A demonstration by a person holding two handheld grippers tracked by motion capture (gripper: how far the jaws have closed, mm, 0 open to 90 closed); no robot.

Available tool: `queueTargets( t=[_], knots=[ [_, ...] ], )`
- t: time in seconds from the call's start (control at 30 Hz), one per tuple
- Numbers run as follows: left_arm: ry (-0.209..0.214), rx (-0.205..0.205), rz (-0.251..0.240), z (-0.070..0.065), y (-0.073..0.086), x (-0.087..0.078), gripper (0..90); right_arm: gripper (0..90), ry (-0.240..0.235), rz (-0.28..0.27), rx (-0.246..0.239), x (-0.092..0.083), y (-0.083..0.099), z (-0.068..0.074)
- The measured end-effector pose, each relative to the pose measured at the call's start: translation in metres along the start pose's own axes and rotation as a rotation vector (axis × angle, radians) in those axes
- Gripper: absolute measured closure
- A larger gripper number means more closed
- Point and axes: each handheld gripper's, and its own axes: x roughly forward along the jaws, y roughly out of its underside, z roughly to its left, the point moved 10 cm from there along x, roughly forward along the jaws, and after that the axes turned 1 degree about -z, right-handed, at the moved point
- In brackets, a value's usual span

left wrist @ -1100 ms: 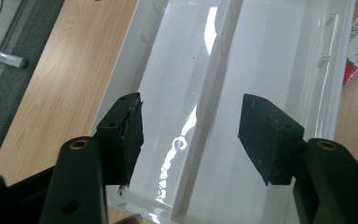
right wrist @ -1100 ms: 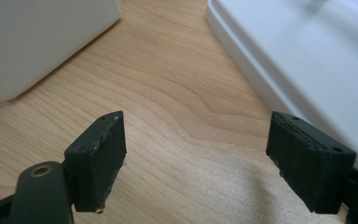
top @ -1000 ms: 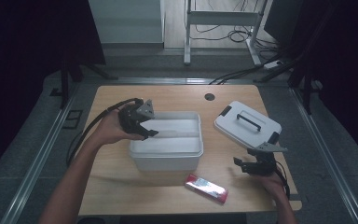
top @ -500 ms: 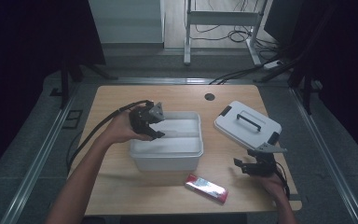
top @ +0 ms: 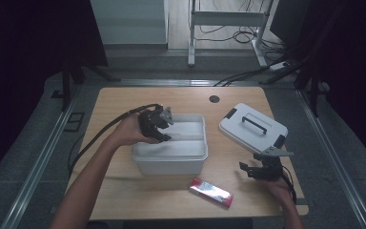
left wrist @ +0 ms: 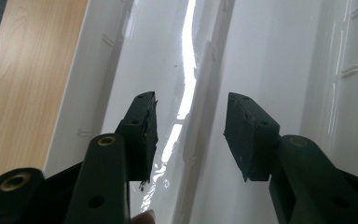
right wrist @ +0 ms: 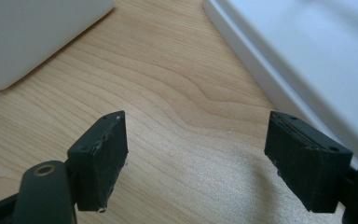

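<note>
A white plastic box (top: 171, 160) stands open in the middle of the wooden table. My left gripper (top: 163, 135) reaches down into its left half. In the left gripper view the left gripper (left wrist: 192, 105) has its jaws on either side of a raised ridge (left wrist: 200, 140) on the box's glossy inside. The jaws have just been closing, and a gap still shows on both sides of the ridge. My right gripper (top: 246, 171) rests low at the right front, open (right wrist: 196, 121) over bare wood, with nothing between its pads.
The box's white lid (top: 252, 126), with a black handle, lies flat right of the box, just behind the right gripper. A red packet (top: 211, 192) lies on the table in front of the box. A dark round hole (top: 214, 99) marks the table's far edge.
The left gripper has moved right from the box's left rim and down into the box, with its jaws narrower. The right gripper has stayed put.
</note>
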Motion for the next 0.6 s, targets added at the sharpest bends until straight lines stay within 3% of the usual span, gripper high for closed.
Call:
queueTargets(
  t=[0.43, 0.6],
  knots=[
    [0.008, 0.026, 0.027, -0.003, -0.005, 0.009, 55.6, 20.8, 0.012, 0.002, 0.008, 0.000, 0.001, -0.003],
    [0.012, 0.054, 0.044, -0.004, -0.006, 0.012, 58.2, 20.9, 0.011, 0.002, 0.005, -0.001, 0.001, -0.003]
  ],
)
